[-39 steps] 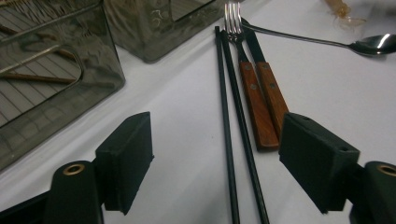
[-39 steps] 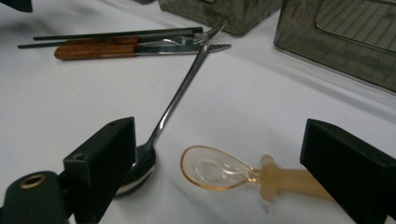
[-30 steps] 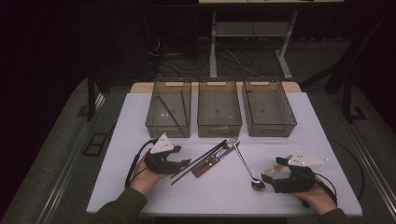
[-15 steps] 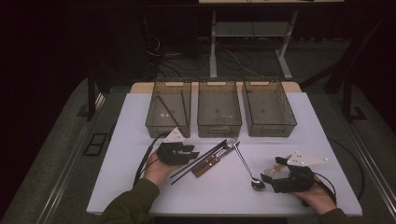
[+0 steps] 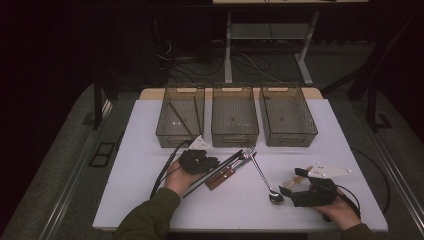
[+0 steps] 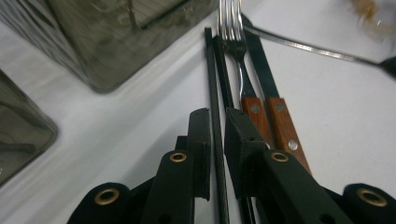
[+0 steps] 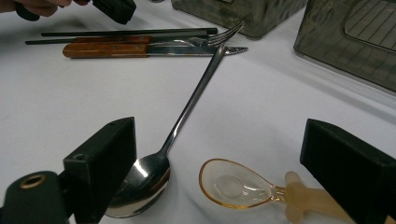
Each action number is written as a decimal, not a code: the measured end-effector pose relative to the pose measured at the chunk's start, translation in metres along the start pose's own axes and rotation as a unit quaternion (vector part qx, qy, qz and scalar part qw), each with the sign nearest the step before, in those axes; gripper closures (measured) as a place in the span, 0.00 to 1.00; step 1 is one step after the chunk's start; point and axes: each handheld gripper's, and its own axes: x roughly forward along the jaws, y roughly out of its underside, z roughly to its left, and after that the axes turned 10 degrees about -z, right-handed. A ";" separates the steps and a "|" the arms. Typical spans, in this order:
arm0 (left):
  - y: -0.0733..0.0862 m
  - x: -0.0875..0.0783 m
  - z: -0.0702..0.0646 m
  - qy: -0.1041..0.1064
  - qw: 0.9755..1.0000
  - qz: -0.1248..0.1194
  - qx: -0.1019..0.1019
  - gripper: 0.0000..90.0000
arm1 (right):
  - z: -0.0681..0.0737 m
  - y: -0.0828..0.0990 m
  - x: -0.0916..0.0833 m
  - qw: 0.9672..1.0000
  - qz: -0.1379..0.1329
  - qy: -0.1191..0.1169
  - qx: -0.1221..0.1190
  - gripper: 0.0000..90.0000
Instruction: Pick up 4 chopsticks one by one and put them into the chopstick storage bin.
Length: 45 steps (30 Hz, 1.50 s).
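**Left gripper view: closing on a chopstick**

The left hand-held gripper [image 6: 217, 140], jaws just closing, pinches the thin black chopstick [image 6: 211, 70] lying beside the wooden-handled fork [image 6: 243, 88], near the smoky plastic bin [image 6: 116, 42]; right hand-held gripper [image 7: 219, 163] wide, empty.

Your olive-green sleeve [image 5: 150, 212] covers the left forearm; your 2 black grippers [image 6: 217, 135] carry brass-ringed screw holes and grey 3-cornered plates.

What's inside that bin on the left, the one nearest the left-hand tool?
The left bin holds two dark chopsticks leaning across its floor. Its tinted front wall blurs the near corner, so anything small there stays unseen.
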 end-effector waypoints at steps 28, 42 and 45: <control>0.005 0.006 -0.005 -0.013 1.000 0.019 0.010 0.95 | 0.001 0.000 0.000 1.000 0.002 0.001 -0.009 0.12; 0.004 0.002 -0.003 -0.010 0.999 0.028 0.015 0.95 | 0.001 0.000 -0.001 1.000 0.002 0.000 -0.011 0.12; 0.003 -0.001 -0.002 -0.011 0.999 0.029 0.014 0.95 | 0.001 0.000 -0.001 1.000 0.002 0.001 -0.012 0.12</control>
